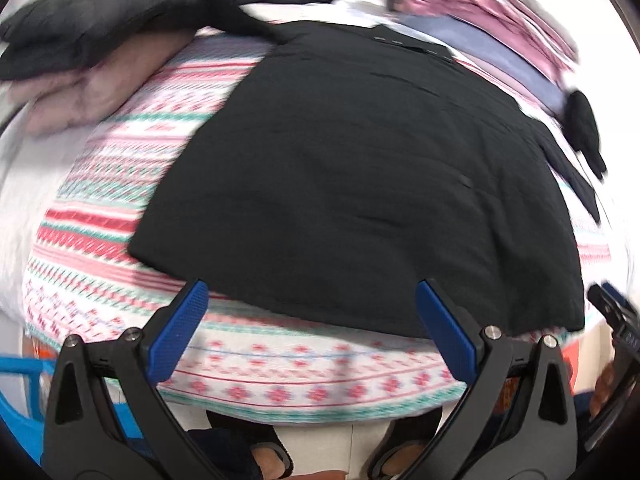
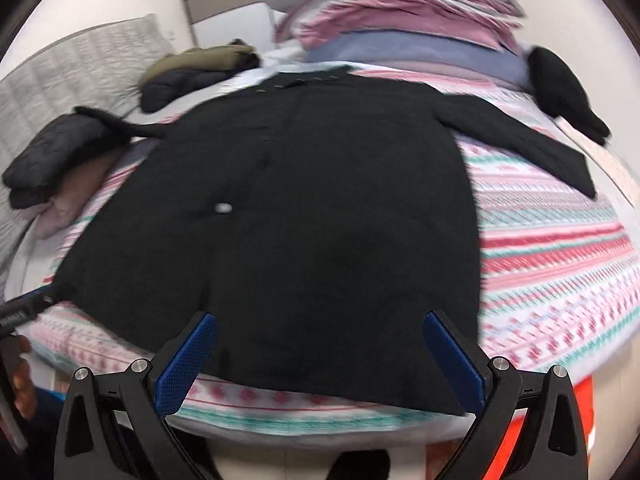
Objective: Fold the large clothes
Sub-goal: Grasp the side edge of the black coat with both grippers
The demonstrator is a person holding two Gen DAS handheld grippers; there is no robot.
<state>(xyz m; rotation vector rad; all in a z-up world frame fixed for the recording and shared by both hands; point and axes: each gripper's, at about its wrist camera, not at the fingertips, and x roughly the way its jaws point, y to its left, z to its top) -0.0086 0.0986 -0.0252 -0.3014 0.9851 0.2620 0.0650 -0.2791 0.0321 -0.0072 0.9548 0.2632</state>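
The black coat [image 2: 280, 208] lies spread flat at frame centre on the patterned bedspread [image 2: 552, 248]. The left hand-held gripper [image 1: 312, 300] and right hand-held gripper [image 2: 320, 332] are both released, empty. No legible writing.

No text, label or number is sharp enough to read.

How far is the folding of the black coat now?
Done: the black coat lies spread flat on the patterned bedspread, one sleeve stretched out. In hand: nothing; the left gripper and right gripper are open at its hem. Left: every fold.
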